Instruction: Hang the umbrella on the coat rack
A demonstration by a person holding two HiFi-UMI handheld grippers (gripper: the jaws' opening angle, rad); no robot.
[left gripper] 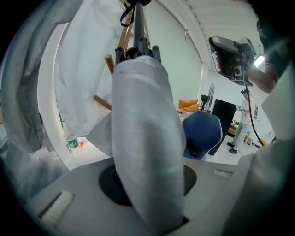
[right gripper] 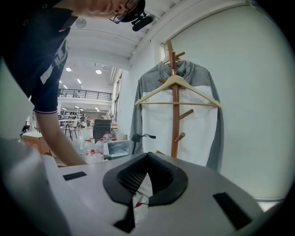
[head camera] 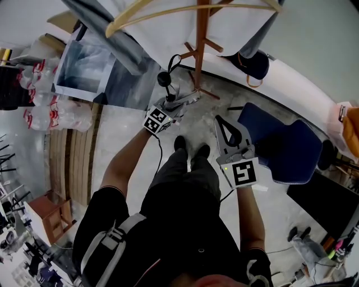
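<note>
A folded grey umbrella (left gripper: 143,138) runs up between the jaws of my left gripper (head camera: 180,101), which is shut on it. Its black handle (left gripper: 137,50) and wrist strap (left gripper: 131,10) point at the wooden coat rack (left gripper: 123,39). From the head view the handle (head camera: 164,78) sits just left of the rack's pole (head camera: 201,39), near its base. My right gripper (head camera: 221,120) hangs apart to the right, shut with nothing in it. In the right gripper view its tips (right gripper: 147,154) meet, and the rack (right gripper: 174,92) stands ahead.
A grey and white hoodie (right gripper: 177,124) on a wooden hanger (right gripper: 177,90) covers the rack's upper part. A blue chair (head camera: 286,148) stands to the right. Packs of water bottles (head camera: 42,106) and a wooden stool (head camera: 50,216) are on the left.
</note>
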